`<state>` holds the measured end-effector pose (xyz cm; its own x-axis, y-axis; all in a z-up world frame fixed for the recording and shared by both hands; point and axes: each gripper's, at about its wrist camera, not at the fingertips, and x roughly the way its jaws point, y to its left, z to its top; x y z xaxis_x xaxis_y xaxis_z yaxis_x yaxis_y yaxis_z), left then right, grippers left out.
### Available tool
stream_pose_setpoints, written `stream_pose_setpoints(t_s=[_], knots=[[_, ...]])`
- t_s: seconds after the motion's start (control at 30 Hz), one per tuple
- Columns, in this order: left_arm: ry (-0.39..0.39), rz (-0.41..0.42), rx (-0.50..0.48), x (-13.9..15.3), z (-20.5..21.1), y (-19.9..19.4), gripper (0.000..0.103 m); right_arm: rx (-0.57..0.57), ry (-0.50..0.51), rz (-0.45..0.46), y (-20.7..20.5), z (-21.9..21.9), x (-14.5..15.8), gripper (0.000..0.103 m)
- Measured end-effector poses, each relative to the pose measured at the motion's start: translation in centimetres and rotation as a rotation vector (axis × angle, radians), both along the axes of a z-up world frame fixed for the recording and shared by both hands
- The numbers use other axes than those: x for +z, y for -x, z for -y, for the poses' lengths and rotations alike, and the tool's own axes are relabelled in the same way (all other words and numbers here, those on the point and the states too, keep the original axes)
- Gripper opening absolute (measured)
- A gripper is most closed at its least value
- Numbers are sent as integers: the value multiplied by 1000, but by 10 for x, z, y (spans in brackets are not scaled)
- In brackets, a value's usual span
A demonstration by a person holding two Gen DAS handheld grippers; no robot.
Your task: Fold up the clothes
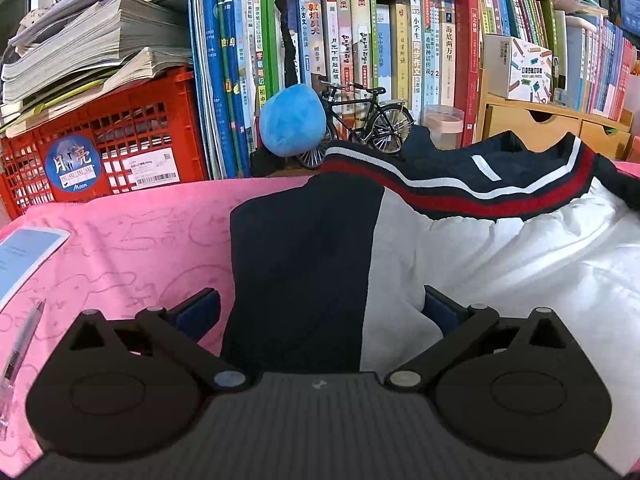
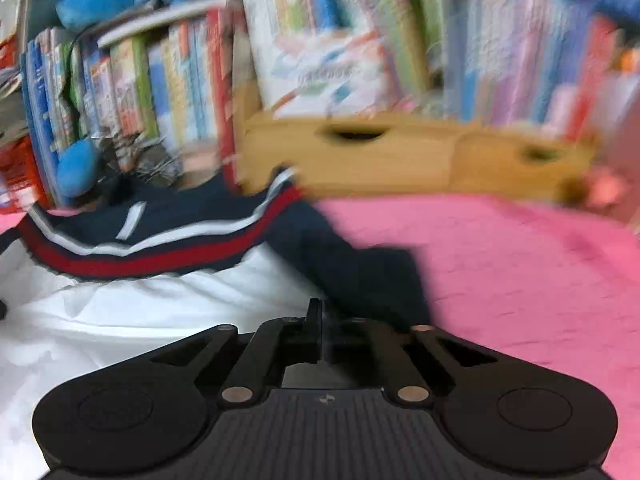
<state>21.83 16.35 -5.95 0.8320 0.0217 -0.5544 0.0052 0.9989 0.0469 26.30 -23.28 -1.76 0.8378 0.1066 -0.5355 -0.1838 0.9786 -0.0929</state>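
Pink cloth [image 1: 140,232] covers the work surface, with packed bookshelves [image 1: 400,40] behind it.

My left gripper [image 1: 320,308] stands fully spread; the navy sleeve [image 1: 296,264] of the garment lies between its fingers, and the pads do not press on it. My right gripper [image 2: 324,332] shows its fingers drawn nearly together at the edge of the other navy sleeve [image 2: 360,272]. That view is blurred, so I cannot tell whether cloth is pinched there.

The garment [image 1: 520,264] lies flat on the pink cloth: white body, navy sleeves, and a navy collar [image 1: 460,184] with red and white stripes at the far end.

Judgement: the step in hand is folding the sleeves inward over the white body. To do it well:
1. Close on a single layer of sleeve near its edge, not on the pink cloth beneath.
2. Lift only enough to clear the body panel.
3. Lay the sleeve straight, edge parallel to the side seam.
4. Release only once the fabric rests flat.

Count:
- one garment, two sleeves visible
- two grippers
- one phone [image 1: 28,256] and one pen [image 1: 20,356] at the left
- one red crate [image 1: 112,148]
- one model bicycle [image 1: 368,120]
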Motion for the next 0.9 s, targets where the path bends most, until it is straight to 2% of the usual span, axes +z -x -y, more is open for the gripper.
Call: stream_pose_setpoints(t_s=[0.03, 0.07, 0.13, 0.23, 0.33, 0.37, 0.43, 0.53, 0.57, 0.7, 0.8, 0.83, 0.9], knots=[[-2, 1, -2, 0, 0, 0, 103, 63, 71, 64, 20, -6, 4, 73], [-12, 9, -9, 1, 0, 2, 103, 148, 138, 129, 44, -12, 7, 79], [-43, 28, -15, 6, 1, 7, 103, 352, 263, 234, 97, -27, 6, 77], [-96, 68, -15, 23, 7, 24, 103, 633, 445, 291, 164, -59, -3, 77], [-137, 115, -100, 43, 22, 58, 103, 799, 587, 305, 196, -90, -23, 76], [-156, 117, -146, 47, 30, 69, 103, 826, 627, 299, 198, -103, -30, 74], [-219, 127, -240, 52, 49, 95, 103, 841, 664, 274, 193, -124, -42, 56], [-311, 158, -322, 43, 80, 122, 103, 814, 648, 278, 184, -137, -45, 46], [-352, 164, -346, 36, 91, 127, 103, 801, 633, 280, 183, -138, -44, 46], [-602, 146, -462, 0, 134, 127, 101, 780, 580, 288, 177, -134, -37, 41], [-711, 214, -515, -16, 150, 127, 99, 798, 553, 292, 170, -127, -35, 40], [-723, 224, -539, -16, 153, 125, 97, 814, 555, 295, 169, -125, -35, 40], [-722, 192, -554, -17, 157, 117, 82, 854, 575, 303, 174, -123, -37, 41]])
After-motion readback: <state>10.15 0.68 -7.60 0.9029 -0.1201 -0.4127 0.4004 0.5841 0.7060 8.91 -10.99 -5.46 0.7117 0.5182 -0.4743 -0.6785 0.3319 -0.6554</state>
